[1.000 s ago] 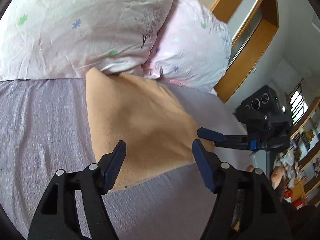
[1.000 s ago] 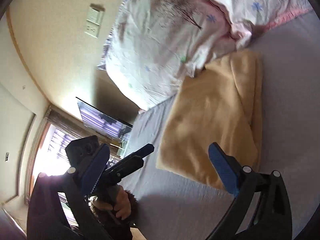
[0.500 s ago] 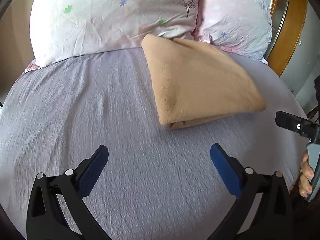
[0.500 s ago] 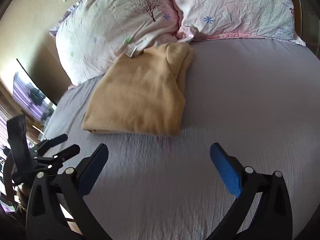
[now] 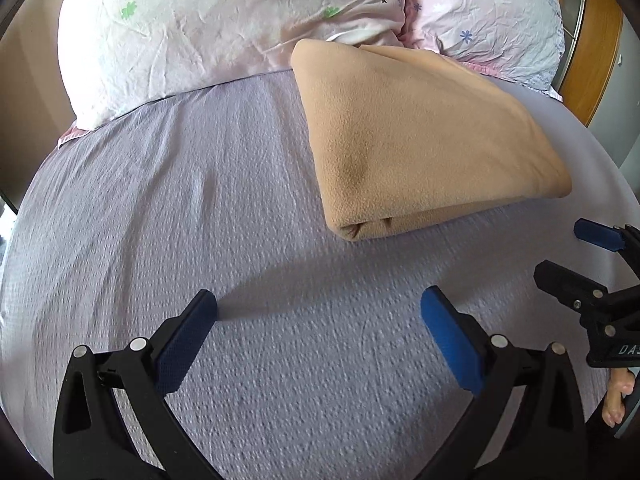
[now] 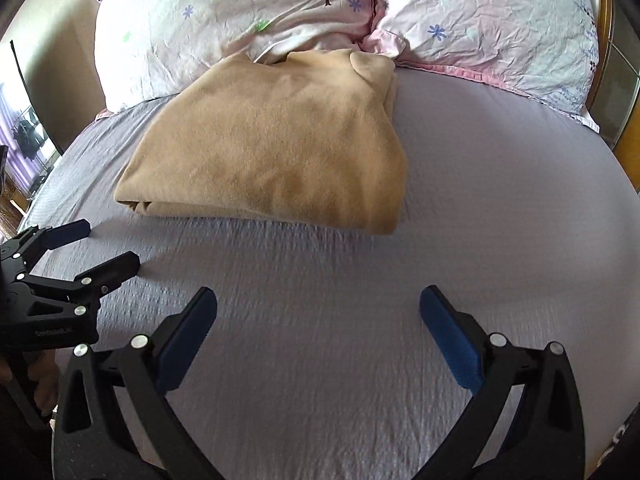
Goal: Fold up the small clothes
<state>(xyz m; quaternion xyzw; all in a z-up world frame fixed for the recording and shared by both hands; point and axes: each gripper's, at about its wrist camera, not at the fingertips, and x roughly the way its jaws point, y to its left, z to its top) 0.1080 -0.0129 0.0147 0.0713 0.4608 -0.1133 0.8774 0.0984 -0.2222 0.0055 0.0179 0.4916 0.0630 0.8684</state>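
A tan fleece garment (image 5: 416,144) lies folded into a thick rectangle on the lilac bedsheet (image 5: 200,208), its far end against the pillows. It also shows in the right wrist view (image 6: 276,148). My left gripper (image 5: 318,320) is open and empty, low over the sheet, short of the garment's near edge. My right gripper (image 6: 318,316) is open and empty, also short of the garment. Each gripper shows in the other's view: the right gripper (image 5: 576,256) at the right edge, the left gripper (image 6: 96,248) at the left edge.
Two pale pink flowered pillows (image 5: 224,28) (image 6: 492,28) lie at the head of the bed. A wooden frame (image 5: 592,40) stands at the far right. The bed's left edge (image 6: 44,184) drops toward a window area.
Both grippers have pulled back from the folded garment and now level out low over the sheet. The left jaws have opened wider than a second ago. The garment stays in place.
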